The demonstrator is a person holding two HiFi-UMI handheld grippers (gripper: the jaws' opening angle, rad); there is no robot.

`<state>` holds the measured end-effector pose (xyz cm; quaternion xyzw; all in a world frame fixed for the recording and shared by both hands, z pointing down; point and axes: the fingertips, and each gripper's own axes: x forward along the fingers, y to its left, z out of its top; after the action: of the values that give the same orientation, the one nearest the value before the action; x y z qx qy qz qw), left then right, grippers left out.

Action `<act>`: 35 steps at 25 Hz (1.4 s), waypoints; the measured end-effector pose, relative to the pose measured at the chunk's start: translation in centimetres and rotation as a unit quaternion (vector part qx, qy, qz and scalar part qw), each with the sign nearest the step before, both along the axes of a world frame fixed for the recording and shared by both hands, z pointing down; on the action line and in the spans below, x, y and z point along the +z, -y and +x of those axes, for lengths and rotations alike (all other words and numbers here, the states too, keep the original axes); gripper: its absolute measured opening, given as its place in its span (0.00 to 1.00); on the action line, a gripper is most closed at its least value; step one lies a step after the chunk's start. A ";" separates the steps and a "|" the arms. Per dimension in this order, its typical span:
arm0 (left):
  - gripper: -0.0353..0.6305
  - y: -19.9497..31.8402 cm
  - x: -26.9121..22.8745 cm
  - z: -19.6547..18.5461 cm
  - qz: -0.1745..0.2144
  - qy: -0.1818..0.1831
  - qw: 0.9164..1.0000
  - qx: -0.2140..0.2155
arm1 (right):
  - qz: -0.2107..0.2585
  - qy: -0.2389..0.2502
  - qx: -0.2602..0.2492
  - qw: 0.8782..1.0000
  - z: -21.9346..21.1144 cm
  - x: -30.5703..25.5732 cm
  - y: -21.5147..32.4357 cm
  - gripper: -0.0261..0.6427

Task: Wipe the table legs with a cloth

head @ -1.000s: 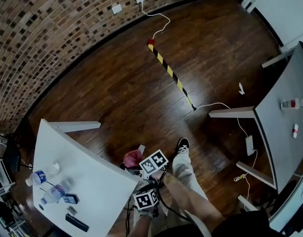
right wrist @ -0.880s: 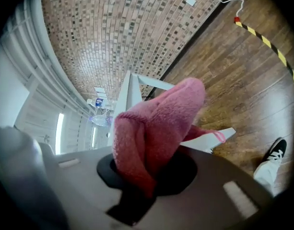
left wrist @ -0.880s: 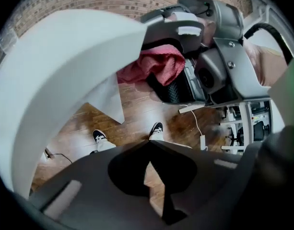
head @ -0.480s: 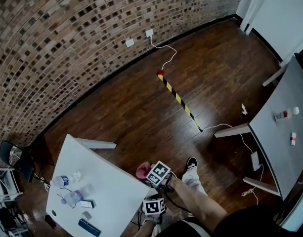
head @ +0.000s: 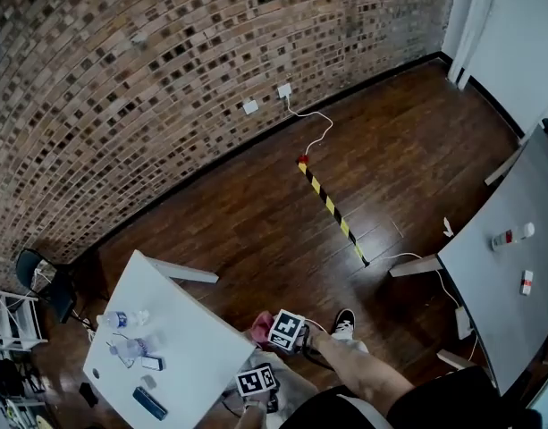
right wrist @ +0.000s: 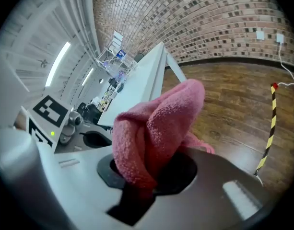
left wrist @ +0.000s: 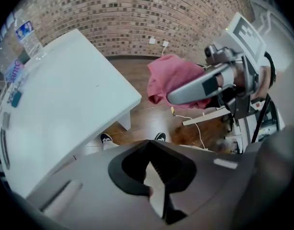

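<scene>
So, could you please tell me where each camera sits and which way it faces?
Head view: on the person's head, facing steeply down at the wood floor, the white table, the left gripper, the right gripper, a forearm and a shoe.
Left gripper view: on the left gripper, along its empty jaws toward the white table, the right gripper and the pink cloth.
Right gripper view: on the right gripper, along jaws shut on the pink cloth, toward the brick wall.
Shared: all three show the white table and the pink cloth.
</scene>
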<state>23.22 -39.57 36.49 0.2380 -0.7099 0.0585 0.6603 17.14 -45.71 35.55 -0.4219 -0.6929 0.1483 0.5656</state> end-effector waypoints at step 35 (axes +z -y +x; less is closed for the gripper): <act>0.05 8.3 1.1 -9.7 0.049 -0.004 0.992 -0.115 | 0.055 -0.066 -0.375 0.923 -6.4 2.2 -1.1 0.15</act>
<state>13.51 -47.89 37.64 0.1872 -0.7321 -0.0534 0.6528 10.75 -44.65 37.76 -0.6082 -0.4527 -0.0857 0.6464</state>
